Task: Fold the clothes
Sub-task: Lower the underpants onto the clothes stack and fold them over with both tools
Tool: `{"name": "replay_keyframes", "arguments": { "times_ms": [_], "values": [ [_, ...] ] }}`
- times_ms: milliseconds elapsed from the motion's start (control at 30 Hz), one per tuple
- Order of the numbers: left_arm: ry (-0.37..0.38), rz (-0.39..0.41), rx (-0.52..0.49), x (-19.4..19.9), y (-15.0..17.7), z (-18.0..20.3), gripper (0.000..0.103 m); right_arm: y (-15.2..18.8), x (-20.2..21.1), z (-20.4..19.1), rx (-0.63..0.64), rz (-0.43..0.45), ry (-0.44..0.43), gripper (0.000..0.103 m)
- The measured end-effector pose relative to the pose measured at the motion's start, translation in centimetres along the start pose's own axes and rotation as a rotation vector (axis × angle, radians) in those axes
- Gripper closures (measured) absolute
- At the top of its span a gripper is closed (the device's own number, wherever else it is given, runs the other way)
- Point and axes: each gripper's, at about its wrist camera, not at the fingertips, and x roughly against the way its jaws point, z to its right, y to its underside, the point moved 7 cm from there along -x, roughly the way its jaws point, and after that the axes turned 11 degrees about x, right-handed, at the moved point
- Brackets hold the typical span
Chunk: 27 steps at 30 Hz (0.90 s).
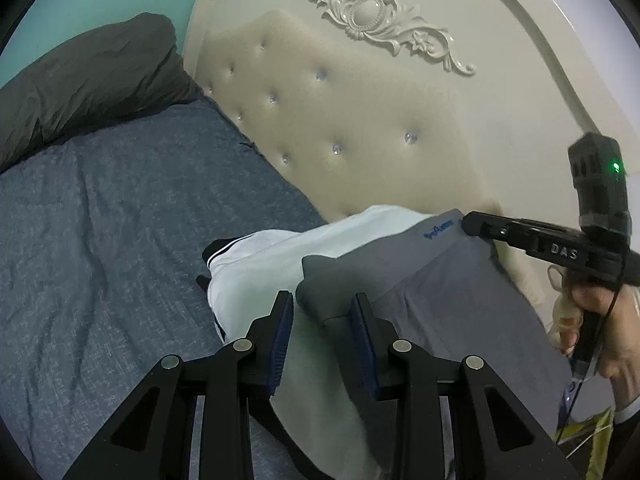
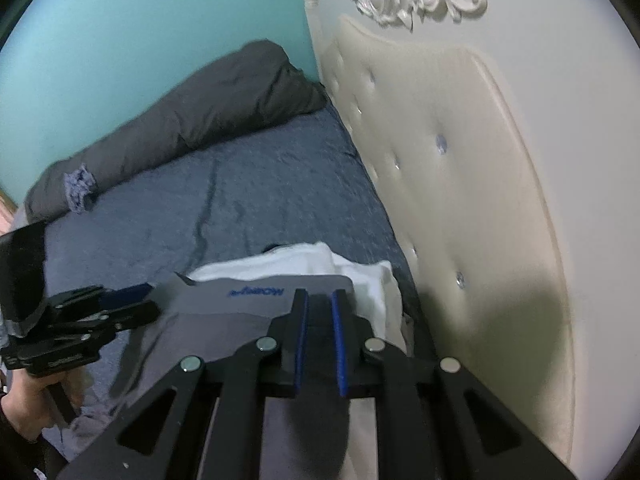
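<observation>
While both hand-held grippers hang over the pile of clothes at the head of the bed, the scene reads as follows:

Left gripper (image 1: 321, 312): jaws parted, blue pads standing either side of a folded corner of the grey fabric garment (image 1: 440, 292) without pressing on it; released.

Right gripper (image 2: 319, 312): blue pads drawn nearly together over the waistband edge of the same grey garment (image 2: 240, 312); a dark strip of fabric shows between them, but whether the pads press on it cannot be told.

Grey garment: lies just below and ahead of both grippers, its band with small blue lettering (image 1: 438, 232) on the far side, toward the headboard.

White garment with dark trim (image 1: 256, 276): under the grey one, spreading beyond it ahead and to the left of the left gripper.

Blue-grey mottled bed sheet (image 1: 120, 208): beneath the clothes, reaching far ahead of the grippers.

Cream tufted headboard with crystal buttons (image 1: 340, 120): close on the right of the right gripper.

Dark grey rolled duvet (image 2: 192, 120): well apart, at the far side of the bed against the turquoise wall (image 2: 140, 28).

Hands: one hand (image 1: 600, 320) grips the right gripper's handle.
</observation>
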Motion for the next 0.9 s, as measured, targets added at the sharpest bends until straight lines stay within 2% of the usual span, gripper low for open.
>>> {"name": "replay_keyframes", "arguments": {
  "times_ms": [67, 167, 333, 433, 633, 900],
  "values": [
    [-0.007, 0.004, 0.003, 0.2, 0.0, -0.2, 0.070, 0.1, 0.2, 0.3, -0.012, 0.007, 0.010, 0.092],
    [-0.026, 0.033, -0.028, 1.3, -0.2, 0.2, 0.070, -0.3, 2.4, 0.6, -0.043, 0.097, -0.020, 0.092],
    [-0.021, 0.067, -0.075, 4.1, 0.1, 1.6, 0.070, 1.0, 5.4, -0.2, -0.022, 0.143, -0.050, 0.092],
    [0.005, 0.070, -0.131, 6.0, 1.8, 3.4, 0.070, 2.6, 7.3, -1.0, -0.015, 0.168, -0.074, 0.092],
    [0.044, 0.047, -0.169, 7.7, 5.1, 5.1, 0.070, 5.7, 9.8, -3.2, 0.013, 0.187, -0.095, 0.092],
    [0.033, 0.047, -0.198, 8.3, 8.5, 5.8, 0.070, 9.9, 10.9, -4.9, 0.026, 0.187, -0.074, 0.092]
  ]
}}
